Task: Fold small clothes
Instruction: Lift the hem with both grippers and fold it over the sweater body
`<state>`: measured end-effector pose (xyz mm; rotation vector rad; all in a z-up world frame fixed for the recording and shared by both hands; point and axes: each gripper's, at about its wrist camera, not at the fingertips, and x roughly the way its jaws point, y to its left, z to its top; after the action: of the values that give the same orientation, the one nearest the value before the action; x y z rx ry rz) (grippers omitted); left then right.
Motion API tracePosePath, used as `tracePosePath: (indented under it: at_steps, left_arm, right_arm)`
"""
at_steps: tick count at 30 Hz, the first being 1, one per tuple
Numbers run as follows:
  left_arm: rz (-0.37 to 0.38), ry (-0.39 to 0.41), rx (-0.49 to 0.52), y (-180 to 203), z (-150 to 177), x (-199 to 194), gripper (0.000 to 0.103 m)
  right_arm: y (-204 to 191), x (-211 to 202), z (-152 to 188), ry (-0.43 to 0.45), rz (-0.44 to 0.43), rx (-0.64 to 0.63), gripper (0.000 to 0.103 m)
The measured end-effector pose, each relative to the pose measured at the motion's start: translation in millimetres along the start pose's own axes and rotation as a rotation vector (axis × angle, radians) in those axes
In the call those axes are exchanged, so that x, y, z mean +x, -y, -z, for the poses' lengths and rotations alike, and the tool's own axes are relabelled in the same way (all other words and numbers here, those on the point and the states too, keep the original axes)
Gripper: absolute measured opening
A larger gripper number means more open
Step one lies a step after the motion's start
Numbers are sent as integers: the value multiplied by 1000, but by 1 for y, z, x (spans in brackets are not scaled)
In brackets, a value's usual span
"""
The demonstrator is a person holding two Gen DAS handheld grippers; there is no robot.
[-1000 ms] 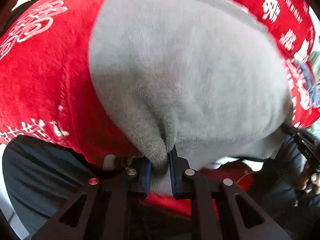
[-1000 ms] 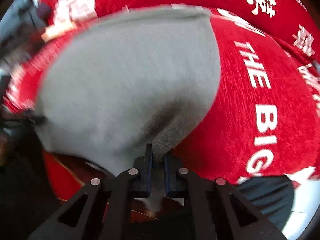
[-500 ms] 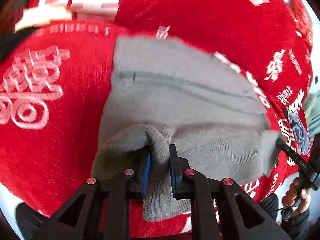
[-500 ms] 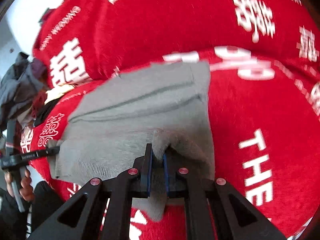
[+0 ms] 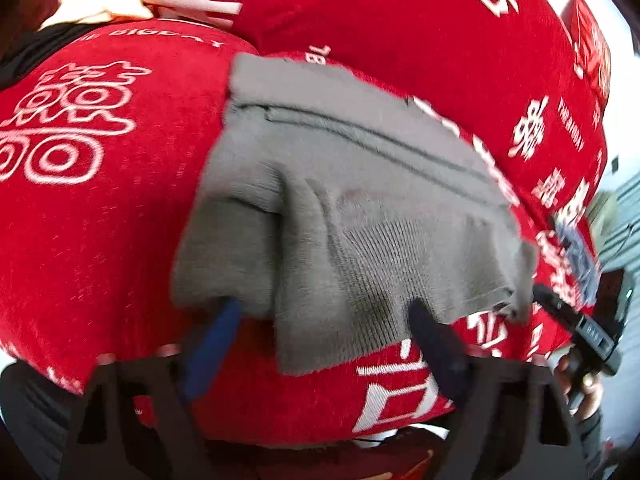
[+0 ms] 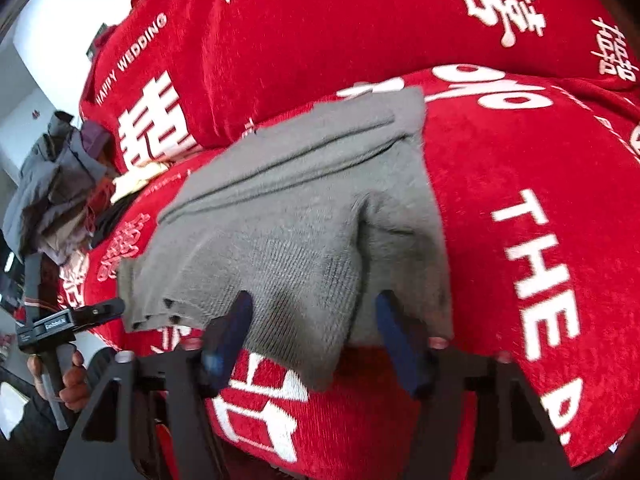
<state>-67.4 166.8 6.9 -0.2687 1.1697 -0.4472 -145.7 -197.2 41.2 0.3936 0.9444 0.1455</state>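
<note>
As both claws [image 5: 324, 344] spread, garment [image 5: 360, 208] lies released.

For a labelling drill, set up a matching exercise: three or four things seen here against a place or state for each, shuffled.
Things:
1. grey garment
2. left tool
3. red cover
4. clothes pile

States:
A. heaped at the far left of the right wrist view
B. printed with white lettering
C. open, jaws just opened, pads off the cloth
D. folded, lying on the red cover

Pairs: 1-D, 2-C, 3-B, 4-A
</note>
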Motion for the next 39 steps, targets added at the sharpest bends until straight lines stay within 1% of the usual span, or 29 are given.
tracePosePath:
  at_steps: [1, 2, 3, 4, 5, 6, 7, 9, 10, 14, 17, 18, 22, 28, 31, 33, 35, 36, 39]
  left_arm:
    - [-15, 2, 16, 3, 0, 2, 75]
    - [-31, 16, 31, 7, -2, 3, 75]
    - [-47, 28, 55, 11, -3, 4, 71]
    - [-65, 30, 64, 12, -4, 4, 52]
    - [-79, 29, 73, 13, -5, 3, 43]
    - [-67, 22, 71, 11, -8, 1, 26]
    - [-46, 13, 61, 8, -10, -1, 12]
    - [-20, 3, 32, 3, -14, -7, 11]
    - [-14, 14, 28, 3, -17, -11, 11]
    - [7, 90, 35, 10, -31, -33, 10]
    - [17, 135, 27, 18, -51, -44, 10]
    - [20, 156, 22, 20, -61, -48, 10]
    - [31, 195, 3, 25, -97, -55, 10]
    - [33, 249, 19, 40, -157, -57, 10]
    - [21, 262, 23, 44, -191, -43, 10]
    - [16, 252, 11, 40, -217, -23, 10]
    - [8, 229, -5, 34, -234, -1, 10]
    - [1, 205, -21, 29, -245, 17, 10]
    - [-24, 143, -67, 13, -260, 65, 10]
  right_arm:
    - [-2, 5, 0, -10, -2, -8, 54]
    - [-3, 9, -1, -15, 10, -26, 47]
    - [-6, 11, -1, -15, 32, -51, 41]
    - [-11, 12, -1, -20, 41, -82, 22]
    - [-13, 13, -2, -37, 21, -98, 9]
    - [-14, 11, -3, -41, 11, -103, 9]
    - [-17, 7, -3, -27, 12, -117, 8]
    - [-22, -4, -6, 6, -3, -141, 8]
    - [-22, -8, -8, 18, -19, -135, 8]
    - [-28, -31, -27, 90, -99, -129, 8]
    - [-34, -44, -47, 137, -129, -130, 7]
    - [-35, -47, -55, 149, -134, -128, 7]
    - [-39, -49, -89, 190, -127, -105, 7]
    - [-37, -42, -151, 248, -107, -66, 7]
    - [-29, -24, -186, 256, -92, -51, 7]
    - [-21, -1, -209, 238, -67, -37, 7]
    - [-9, 25, -224, 208, -43, -20, 7]
    - [-1, 44, -232, 182, -22, -4, 7]
    - [16, 89, -239, 113, 23, 37, 7]
